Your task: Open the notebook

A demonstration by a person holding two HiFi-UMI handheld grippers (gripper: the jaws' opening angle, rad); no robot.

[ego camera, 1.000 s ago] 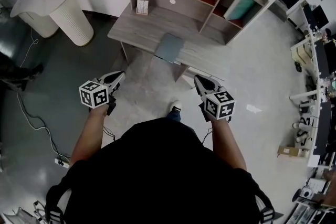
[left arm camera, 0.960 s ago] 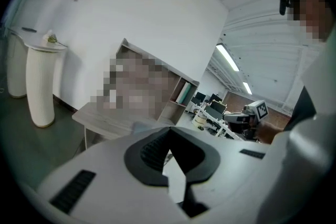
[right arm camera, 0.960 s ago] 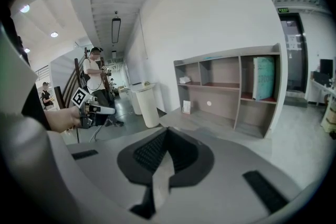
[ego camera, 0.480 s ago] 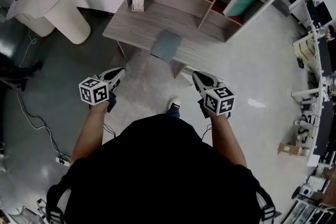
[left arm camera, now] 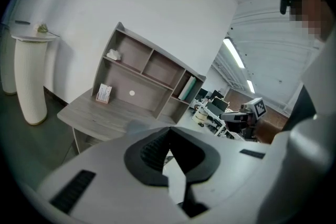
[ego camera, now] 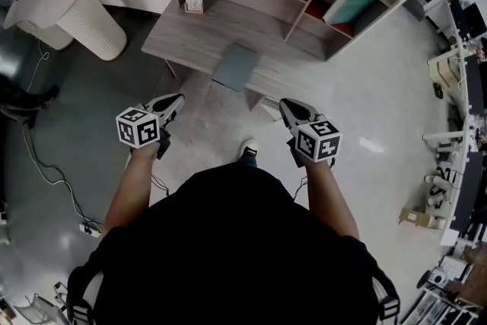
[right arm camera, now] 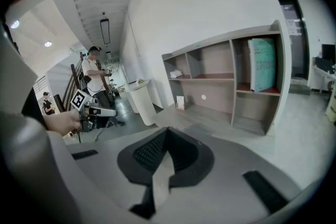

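left tongs (ego camera: pixel 176 98) and right tongs (ego camera: pixel 285 104) advanced, closed, empty.

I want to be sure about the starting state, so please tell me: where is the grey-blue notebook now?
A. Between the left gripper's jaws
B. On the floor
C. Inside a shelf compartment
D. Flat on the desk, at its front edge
D: the head view shows the notebook lying flat on the desk at its front edge, with nothing touching it.
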